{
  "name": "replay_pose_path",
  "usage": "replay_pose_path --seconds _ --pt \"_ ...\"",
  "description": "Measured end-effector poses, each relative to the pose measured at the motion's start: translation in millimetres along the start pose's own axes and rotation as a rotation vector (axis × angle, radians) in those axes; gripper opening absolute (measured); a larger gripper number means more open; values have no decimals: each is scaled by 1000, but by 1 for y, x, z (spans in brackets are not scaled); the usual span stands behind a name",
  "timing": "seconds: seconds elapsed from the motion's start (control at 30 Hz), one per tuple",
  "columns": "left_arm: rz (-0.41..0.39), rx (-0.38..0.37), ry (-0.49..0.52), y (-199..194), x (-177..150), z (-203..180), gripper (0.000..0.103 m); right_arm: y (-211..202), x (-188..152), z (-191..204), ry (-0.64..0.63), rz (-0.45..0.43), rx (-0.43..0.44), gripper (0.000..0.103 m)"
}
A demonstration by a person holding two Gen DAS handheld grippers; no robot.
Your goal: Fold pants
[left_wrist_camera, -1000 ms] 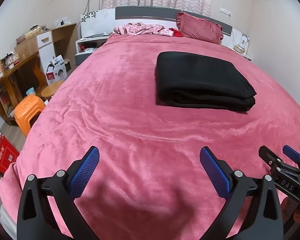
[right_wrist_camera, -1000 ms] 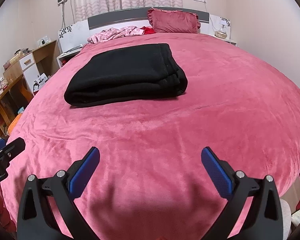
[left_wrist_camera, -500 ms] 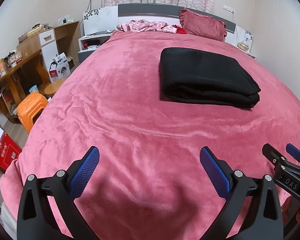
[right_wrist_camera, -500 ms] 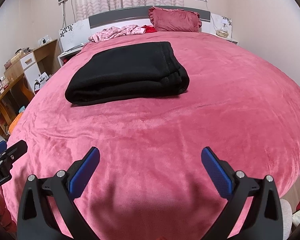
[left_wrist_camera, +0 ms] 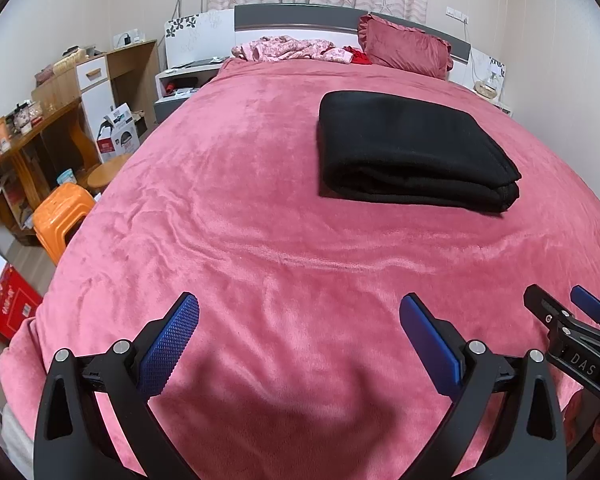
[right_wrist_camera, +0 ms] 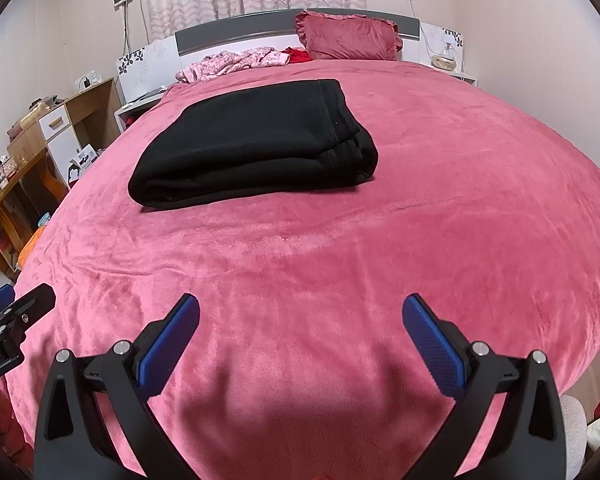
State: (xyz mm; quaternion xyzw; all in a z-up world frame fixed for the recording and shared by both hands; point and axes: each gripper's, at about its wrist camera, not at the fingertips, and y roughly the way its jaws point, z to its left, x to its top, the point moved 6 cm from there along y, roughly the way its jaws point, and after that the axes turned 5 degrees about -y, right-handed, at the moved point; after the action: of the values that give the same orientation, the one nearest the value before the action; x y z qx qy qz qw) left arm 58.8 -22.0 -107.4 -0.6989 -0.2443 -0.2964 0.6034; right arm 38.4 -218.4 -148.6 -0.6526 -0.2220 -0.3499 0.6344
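Note:
Black pants lie folded into a thick rectangle on the pink bed cover; they also show in the right wrist view. My left gripper is open and empty, above the near part of the bed, well short of the pants. My right gripper is open and empty, also near the bed's front edge. The right gripper's fingers show at the lower right of the left wrist view. The left gripper's finger shows at the lower left of the right wrist view.
A red pillow and crumpled pink clothes lie at the headboard. A wooden desk, an orange stool and boxes stand left of the bed. A nightstand stands at the back right.
Both grippers have drawn back and tilted slightly; the folded pants sit a little farther and higher in view. The pants have not moved, and both grippers stay open.

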Motion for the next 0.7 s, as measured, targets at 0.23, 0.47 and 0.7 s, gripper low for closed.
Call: replay_pose_path --seconds 0.23,0.47,0.7 --pt "7 0 0 1 -1 0 100 3 -1 -2 2 6 4 101" --pt "15 2 3 2 -2 2 100 5 -1 -4 8 15 9 101" --pt "19 1 2 2 -2 2 100 5 -2 -4 8 18 10 101"
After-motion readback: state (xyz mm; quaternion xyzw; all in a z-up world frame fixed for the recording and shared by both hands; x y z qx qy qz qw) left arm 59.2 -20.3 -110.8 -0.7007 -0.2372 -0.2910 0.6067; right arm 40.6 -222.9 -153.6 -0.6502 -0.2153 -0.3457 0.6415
